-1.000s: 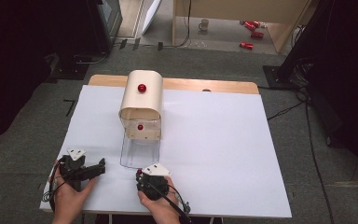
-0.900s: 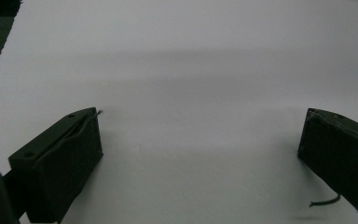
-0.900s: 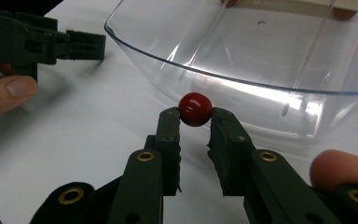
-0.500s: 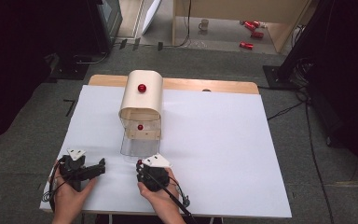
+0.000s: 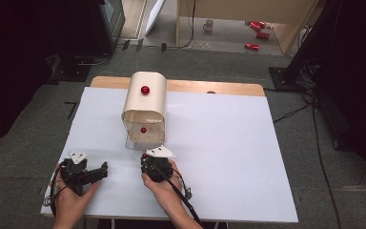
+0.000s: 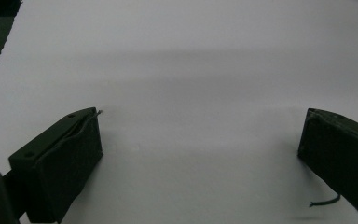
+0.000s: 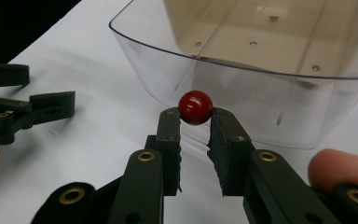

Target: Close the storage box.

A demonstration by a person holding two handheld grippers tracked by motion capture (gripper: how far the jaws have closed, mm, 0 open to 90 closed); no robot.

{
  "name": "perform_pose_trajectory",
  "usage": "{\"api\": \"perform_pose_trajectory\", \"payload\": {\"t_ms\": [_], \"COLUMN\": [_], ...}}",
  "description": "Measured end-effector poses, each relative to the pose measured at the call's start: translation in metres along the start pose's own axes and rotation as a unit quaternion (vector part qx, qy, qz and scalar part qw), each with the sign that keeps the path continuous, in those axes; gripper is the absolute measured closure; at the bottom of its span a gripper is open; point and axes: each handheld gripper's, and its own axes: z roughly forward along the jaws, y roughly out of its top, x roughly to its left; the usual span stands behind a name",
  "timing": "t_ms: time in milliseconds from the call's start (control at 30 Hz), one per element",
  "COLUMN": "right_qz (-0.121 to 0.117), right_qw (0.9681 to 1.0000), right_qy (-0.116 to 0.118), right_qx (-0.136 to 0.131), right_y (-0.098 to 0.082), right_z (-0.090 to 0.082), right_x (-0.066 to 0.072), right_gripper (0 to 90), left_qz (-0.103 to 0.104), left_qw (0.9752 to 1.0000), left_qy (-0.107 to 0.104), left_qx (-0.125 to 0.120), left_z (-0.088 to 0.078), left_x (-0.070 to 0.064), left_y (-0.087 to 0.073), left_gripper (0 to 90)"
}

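Note:
A cream box point(image 5: 144, 101) with a red knob point(image 5: 145, 89) on top stands at the back of the white table point(image 5: 228, 152). A clear plastic cover point(image 5: 145, 141) juts out of its front, and a second red ball point(image 5: 143, 130) shows at the box's opening. My right gripper point(image 7: 195, 122) is shut on a small red ball point(image 7: 195, 107) that sits right against the clear cover's point(image 7: 242, 93) front wall. In the high view this gripper point(image 5: 145, 157) is just before the cover. My left gripper point(image 5: 104, 171) rests open on the table to the left, jaws wide apart and empty point(image 6: 200, 140).
The left gripper point(image 7: 37, 88) lies close beside the right one. White table surface stretches to the right of the box. Beyond the table are a dark floor, cables point(image 5: 310, 109), a wooden frame point(image 5: 286, 33) and red cans point(image 5: 252, 46).
My right gripper has moved away from me toward the box with the red ball in it, and the clear cover now juts out less. The left gripper has stayed put.

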Motion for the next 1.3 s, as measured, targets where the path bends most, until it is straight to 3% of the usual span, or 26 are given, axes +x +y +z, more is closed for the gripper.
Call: {"api": "perform_pose_trajectory", "payload": {"t_ms": [633,1167,1233,1300], "right_qz": [0.005,0.005,0.002,-0.001], "right_qw": [0.9999,0.9999,0.9999,1.0000], "right_qy": [-0.013,-0.012,-0.012,0.003], "right_qx": [-0.003,-0.005,-0.002,0.005], "right_y": [0.022,0.028,0.028,0.028], "right_z": [0.022,0.029,0.028,0.027], "right_x": [-0.014,-0.019,-0.020,-0.022], "right_gripper": [75.1,74.6,69.5,52.9], "left_qz": [-0.001,-0.001,-0.001,-0.001], "left_qw": [1.0000,1.0000,1.0000,1.0000], "left_qy": [0.000,0.000,0.000,0.000], "left_qx": [-0.001,-0.001,-0.001,-0.001], "left_z": [0.000,0.000,0.000,0.000], "left_x": [0.000,0.000,0.000,0.000], "left_y": [0.000,0.000,0.000,0.000], "left_gripper": [0.0,0.0,0.0,0.0]}}
